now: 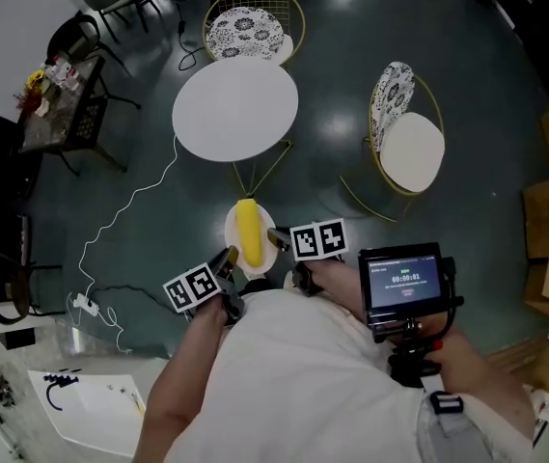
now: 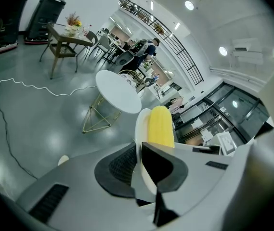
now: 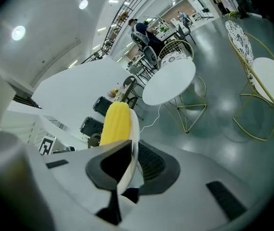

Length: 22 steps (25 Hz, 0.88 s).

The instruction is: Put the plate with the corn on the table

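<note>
- Far left, a thin white cable (image 1: 124, 210) snakes across the glossy grey floor (image 1: 342, 85).
- The left gripper (image 1: 229, 258) comes in from the person's side, its jaws clamped on the left rim of the small round white plate (image 1: 231, 228); the left gripper view shows the rim pinched tight between the two dark pads (image 2: 120, 165).
- Centre stage: the plate hangs in the air over the floor, carried between both grippers, and the yellow cob of corn (image 1: 248, 231) lies lengthwise on it, pointing towards the table.
- The round white table (image 1: 235, 109) stands just beyond the plate, apart from it, with its top bare.
- The right gripper (image 1: 277, 239) pinches the plate's right rim; its own view shows the jaws squeezed onto the white edge (image 3: 134, 129), the corn (image 3: 115, 124) just beside them.
- Further right, a gold wire chair with a white seat (image 1: 411, 150) stands beside the table.
</note>
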Each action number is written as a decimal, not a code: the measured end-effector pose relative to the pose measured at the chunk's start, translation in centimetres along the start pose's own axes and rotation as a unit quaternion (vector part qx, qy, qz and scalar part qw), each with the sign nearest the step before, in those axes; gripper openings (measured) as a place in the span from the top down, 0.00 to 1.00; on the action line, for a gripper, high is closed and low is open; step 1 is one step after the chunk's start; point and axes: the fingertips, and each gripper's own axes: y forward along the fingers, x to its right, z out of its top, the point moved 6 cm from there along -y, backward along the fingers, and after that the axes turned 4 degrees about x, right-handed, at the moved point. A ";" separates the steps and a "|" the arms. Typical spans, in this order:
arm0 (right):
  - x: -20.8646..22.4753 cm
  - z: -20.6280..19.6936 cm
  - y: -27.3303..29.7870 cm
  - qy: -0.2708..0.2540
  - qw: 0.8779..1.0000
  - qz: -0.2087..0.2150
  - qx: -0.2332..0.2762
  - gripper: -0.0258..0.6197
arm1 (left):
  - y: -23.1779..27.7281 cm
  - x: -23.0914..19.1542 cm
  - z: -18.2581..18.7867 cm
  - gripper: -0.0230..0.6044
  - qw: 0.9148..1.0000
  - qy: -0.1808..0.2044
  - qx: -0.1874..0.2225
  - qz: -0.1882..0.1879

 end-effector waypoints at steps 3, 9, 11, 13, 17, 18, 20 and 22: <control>0.0 -0.1 0.0 0.000 1.000 0.001 -0.001 0.88 | 0.0 0.0 -0.1 0.90 1.000 0.002 -0.001 0.002; -0.2 -0.3 0.2 -0.009 1.000 0.012 -0.006 0.88 | -0.4 -0.3 -0.2 0.90 1.000 0.001 0.003 0.006; -0.3 -0.4 0.3 -0.011 1.000 0.015 -0.008 0.88 | -0.6 -0.3 -0.3 0.90 1.000 0.001 0.006 0.009; -0.4 -0.4 0.3 -0.011 1.000 0.017 -0.010 0.88 | -0.7 -0.3 -0.4 0.90 1.000 -0.001 0.009 0.012; -0.7 -0.8 0.4 -0.013 1.000 0.018 -0.016 0.88 | -1.0 -0.5 -0.5 0.90 1.000 -0.001 0.008 0.017; -0.8 -0.8 0.5 -0.015 1.000 0.019 -0.017 0.88 | -1.1 -0.7 -0.5 0.90 1.000 -0.002 0.008 0.018; -0.9 -0.8 0.6 -0.018 0.999 0.020 -0.019 0.88 | -1.2 -0.8 -0.5 0.90 1.000 -0.006 0.007 0.019; -0.8 -0.9 0.5 -0.018 0.999 0.019 -0.021 0.88 | -1.1 -0.7 -0.7 0.90 1.000 -0.008 0.007 0.019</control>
